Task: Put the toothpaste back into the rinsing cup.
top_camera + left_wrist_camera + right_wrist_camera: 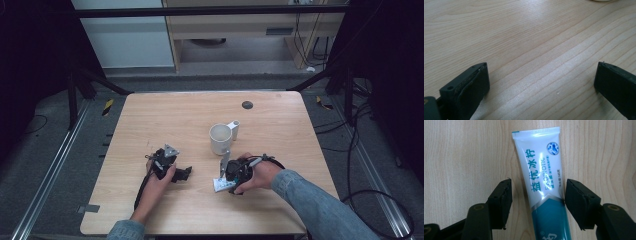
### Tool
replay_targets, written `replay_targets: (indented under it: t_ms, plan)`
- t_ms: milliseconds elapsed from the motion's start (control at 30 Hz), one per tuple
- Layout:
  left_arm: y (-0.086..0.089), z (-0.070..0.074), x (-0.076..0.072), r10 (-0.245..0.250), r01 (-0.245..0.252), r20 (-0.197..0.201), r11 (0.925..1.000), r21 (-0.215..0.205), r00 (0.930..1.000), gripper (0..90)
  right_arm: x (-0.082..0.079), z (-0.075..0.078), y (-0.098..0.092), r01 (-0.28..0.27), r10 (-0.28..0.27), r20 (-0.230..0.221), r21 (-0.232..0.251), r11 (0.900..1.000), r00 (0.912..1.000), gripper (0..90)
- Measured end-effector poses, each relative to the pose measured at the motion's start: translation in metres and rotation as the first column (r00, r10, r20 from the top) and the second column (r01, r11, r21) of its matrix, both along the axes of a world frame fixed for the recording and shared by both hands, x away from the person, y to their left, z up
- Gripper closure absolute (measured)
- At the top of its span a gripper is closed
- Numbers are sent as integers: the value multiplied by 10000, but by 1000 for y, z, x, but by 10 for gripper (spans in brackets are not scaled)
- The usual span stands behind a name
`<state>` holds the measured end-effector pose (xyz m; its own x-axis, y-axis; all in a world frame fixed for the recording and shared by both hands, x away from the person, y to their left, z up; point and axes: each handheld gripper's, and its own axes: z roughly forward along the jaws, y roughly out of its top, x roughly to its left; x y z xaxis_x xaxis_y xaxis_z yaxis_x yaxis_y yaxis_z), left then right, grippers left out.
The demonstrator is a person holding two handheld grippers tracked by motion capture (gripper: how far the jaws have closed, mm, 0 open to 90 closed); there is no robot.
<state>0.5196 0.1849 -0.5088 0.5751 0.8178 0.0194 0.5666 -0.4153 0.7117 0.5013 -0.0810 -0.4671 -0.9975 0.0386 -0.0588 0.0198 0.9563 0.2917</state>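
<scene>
Two grippers over wooden table (150, 115). Left gripper (541, 82): jaws spread wide, nothing between them, bare wood beneath. White mug (220, 138) mid-table. Right gripper (537, 200): jaws half-open, straddling a white-and-teal toothpaste tube (541, 177) lying flat near the front edge; right pad touches its edge, left pad stands clear.

— What sort of place is this?
— A lab or recording studio. Dark curtains (30, 60) hang on both sides beyond the grippers, and metal rails (47, 175) run along the grey floor.
— Anything else?
— Loose cables (365, 200) trail right of the right gripper (226, 172), and one plain wooden tabletop (175, 115) stands under a black frame bar (200, 11).
</scene>
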Motion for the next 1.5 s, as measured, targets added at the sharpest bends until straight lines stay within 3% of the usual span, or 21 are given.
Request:
replay_targets:
  t_ms: [433, 867, 1167, 1300, 1367, 1500]
  plan:
    - [0, 0, 0, -4, 4, 0, 10000, 6, 10000, 0, 6, -2, -3, 45, -46, -65, -128, 9999, 10000, 480]
    - [0, 0, 0, 7, -7, 9, 10000, -8, 10000, 0, 7, -1, -4, -518, 512, -271, -201, 9985, 9983, 567]
    - [0, 0, 0, -5, 5, 15, 10000, 4, 10000, 0, 6, 0, -4, -633, 631, -89, -186, 9978, 9980, 626]
    - [0, 0, 0, 7, -7, 11, 10000, -9, 10000, 0, 6, 2, -5, -520, 518, -122, -150, 9985, 9986, 673]
    - [0, 0, 0, 5, -5, 15, 10000, -6, 10000, 0, 8, 6, -6, -314, 315, -179, 44, 9995, 9993, 737]
    - [0, 0, 0, -5, 5, 21, 10000, 2, 10000, 0, 9, 7, -7, -152, 154, -279, 73, 9999, 9995, 746]
